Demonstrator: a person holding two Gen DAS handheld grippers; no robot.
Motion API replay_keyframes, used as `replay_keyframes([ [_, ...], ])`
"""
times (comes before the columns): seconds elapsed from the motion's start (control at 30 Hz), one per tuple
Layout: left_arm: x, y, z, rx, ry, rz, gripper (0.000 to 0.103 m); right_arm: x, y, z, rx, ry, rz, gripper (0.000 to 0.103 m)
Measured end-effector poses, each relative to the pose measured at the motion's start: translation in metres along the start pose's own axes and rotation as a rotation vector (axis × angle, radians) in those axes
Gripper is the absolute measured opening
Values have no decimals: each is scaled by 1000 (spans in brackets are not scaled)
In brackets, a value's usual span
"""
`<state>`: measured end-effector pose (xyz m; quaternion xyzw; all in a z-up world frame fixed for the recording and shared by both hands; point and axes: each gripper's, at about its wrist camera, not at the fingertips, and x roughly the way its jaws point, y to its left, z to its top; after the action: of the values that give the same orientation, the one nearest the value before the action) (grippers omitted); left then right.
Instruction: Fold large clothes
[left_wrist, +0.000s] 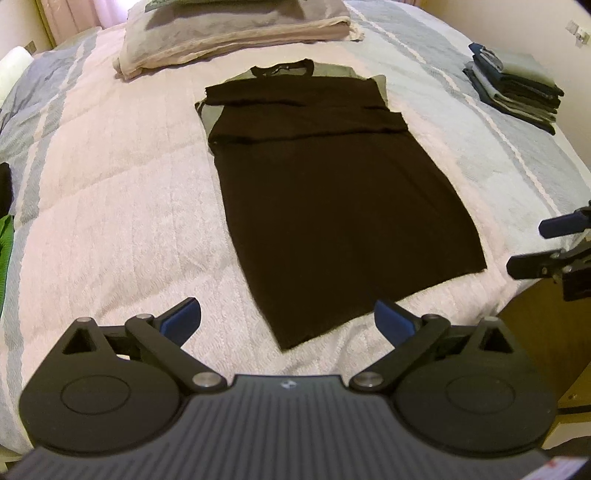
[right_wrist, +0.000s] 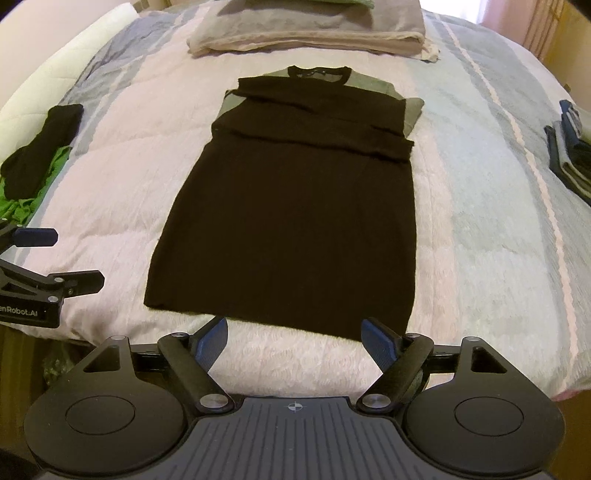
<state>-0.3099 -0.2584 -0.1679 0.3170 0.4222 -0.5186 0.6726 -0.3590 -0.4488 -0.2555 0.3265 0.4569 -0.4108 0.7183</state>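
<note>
A black shirt with grey shoulders lies flat on the bed, its sleeves folded across the chest and its hem toward me. My left gripper hovers open just short of the hem's left corner, nothing between its blue pads. My right gripper is also open and empty, just short of the hem's right part. Each gripper shows in the other's view: the right gripper at the right edge, the left gripper at the left edge.
The bed has a pink, white and blue quilt. Folded pale bedding lies at the head. A stack of folded dark clothes sits at the right side. Black and green garments lie at the left. A wooden bed frame runs lower right.
</note>
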Motion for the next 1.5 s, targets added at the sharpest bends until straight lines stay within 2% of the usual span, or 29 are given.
replay_keyframes([
  [0.63,3,4,3,-12,-6,-20,99,0,-2,-2,13,-1,-5,77],
  [0.77,6,3,-4,50,-59,-37,99,6,-2,-6,-68,-20,-18,77],
  [0.87,15,-5,-14,179,-87,-18,98,14,3,-14,-238,-57,-52,77],
  [0.93,26,-14,-23,304,-109,-10,96,24,5,-22,-358,-75,-54,77],
  [1.07,63,-34,-48,566,-99,-4,85,61,6,-43,-551,-64,-57,77],
  [1.2,109,-50,-75,781,-73,27,72,99,0,-61,-643,-66,-49,77],
  [1.33,146,-60,-100,1010,-69,70,68,125,-10,-70,-669,-71,-27,77],
  [1.43,159,-62,-112,1163,-98,94,68,136,-15,-69,-679,-72,-18,77],
  [1.5,163,-61,-115,1233,-120,105,63,139,-16,-66,-688,-80,-19,77],
])
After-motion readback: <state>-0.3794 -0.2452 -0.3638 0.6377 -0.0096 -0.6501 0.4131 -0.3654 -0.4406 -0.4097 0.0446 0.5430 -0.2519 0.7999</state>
